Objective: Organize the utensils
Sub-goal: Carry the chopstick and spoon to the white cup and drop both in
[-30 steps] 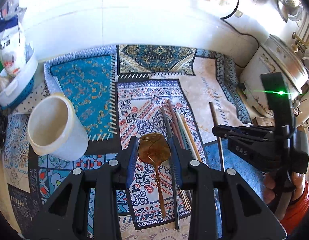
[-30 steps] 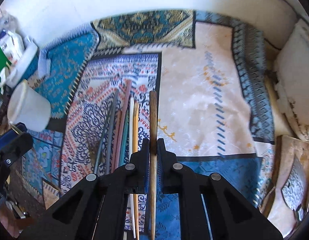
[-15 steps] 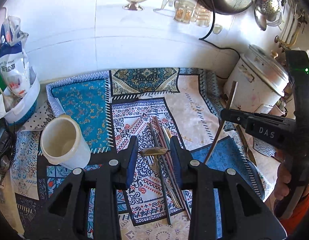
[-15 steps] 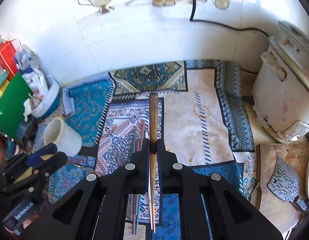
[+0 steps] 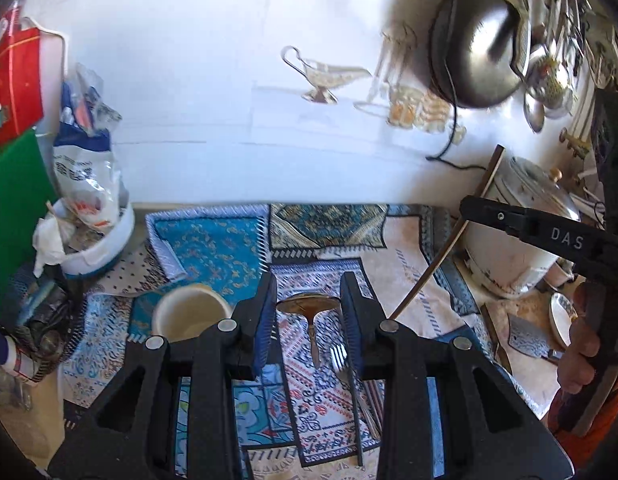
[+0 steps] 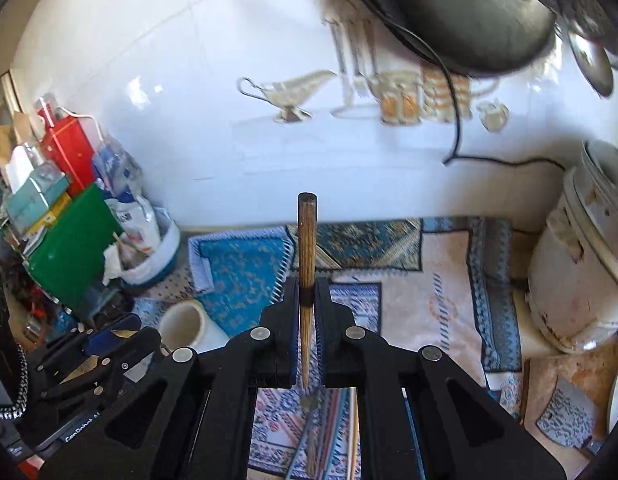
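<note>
My left gripper [image 5: 308, 306] is shut on the bowl of a bronze spoon [image 5: 307, 305], held above the patterned mats with its handle hanging down. A white cup [image 5: 187, 315] stands just left of it, also in the right wrist view [image 6: 183, 324]. My right gripper [image 6: 307, 294] is shut on a dark wooden chopstick [image 6: 307, 240], lifted and pointing up. It shows at the right of the left wrist view [image 5: 475, 210] with the chopstick [image 5: 437, 258]. A fork [image 5: 343, 364] and several other utensils lie on the mat below.
A white rice cooker [image 6: 581, 264] stands at the right, with a cleaver [image 6: 565, 408] on a board in front of it. A white tub with bags [image 5: 93, 240] and a green board [image 6: 69, 248] crowd the left. A tiled wall runs behind.
Both grippers have risen from the mats, the left lifting the spoon and the right lifting the chopstick. Both views now take in the wall and hanging pot.
</note>
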Demonstrator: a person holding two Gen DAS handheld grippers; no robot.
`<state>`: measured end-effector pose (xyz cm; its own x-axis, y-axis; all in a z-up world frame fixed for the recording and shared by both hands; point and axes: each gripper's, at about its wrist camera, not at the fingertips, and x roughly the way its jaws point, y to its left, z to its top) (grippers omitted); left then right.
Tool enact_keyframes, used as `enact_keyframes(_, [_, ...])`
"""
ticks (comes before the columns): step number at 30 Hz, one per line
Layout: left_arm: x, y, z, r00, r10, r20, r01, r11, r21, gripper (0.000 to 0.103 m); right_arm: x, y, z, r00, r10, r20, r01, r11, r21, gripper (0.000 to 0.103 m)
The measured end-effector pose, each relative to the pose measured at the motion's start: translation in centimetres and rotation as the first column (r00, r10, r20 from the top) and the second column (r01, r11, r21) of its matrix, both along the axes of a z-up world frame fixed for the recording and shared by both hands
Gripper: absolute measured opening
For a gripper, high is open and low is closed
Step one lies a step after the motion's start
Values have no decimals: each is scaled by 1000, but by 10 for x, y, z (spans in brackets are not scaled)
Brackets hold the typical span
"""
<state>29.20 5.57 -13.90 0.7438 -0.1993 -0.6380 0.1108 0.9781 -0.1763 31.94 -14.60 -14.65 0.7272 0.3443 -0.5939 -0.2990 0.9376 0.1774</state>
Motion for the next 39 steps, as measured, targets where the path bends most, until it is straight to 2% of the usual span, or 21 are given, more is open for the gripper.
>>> enact_keyframes(10, [9,60,28,989,129,71,-129,992,-5,31,9,59,28,989,131,69,-134,990,39,6])
enact_keyframes(18, [25,91,22,981,185,53,-185,983,-5,31,28,114,23,972,228,55,-229,973,31,6])
enact_keyframes(27, [39,108,-17,976,212,-44,-211,977,9,31,52,157,-20,954,291,-74,-292,957,8,6])
enact_keyframes(34, [49,120,-50,963,221,-152,-222,975,11,31,63,171,-55,935,306,-182,-315,949,-26,6])
enact_keyframes(39, [56,124,-63,954,224,-198,-225,974,17,31,67,177,-67,927,304,-219,-320,946,-43,7])
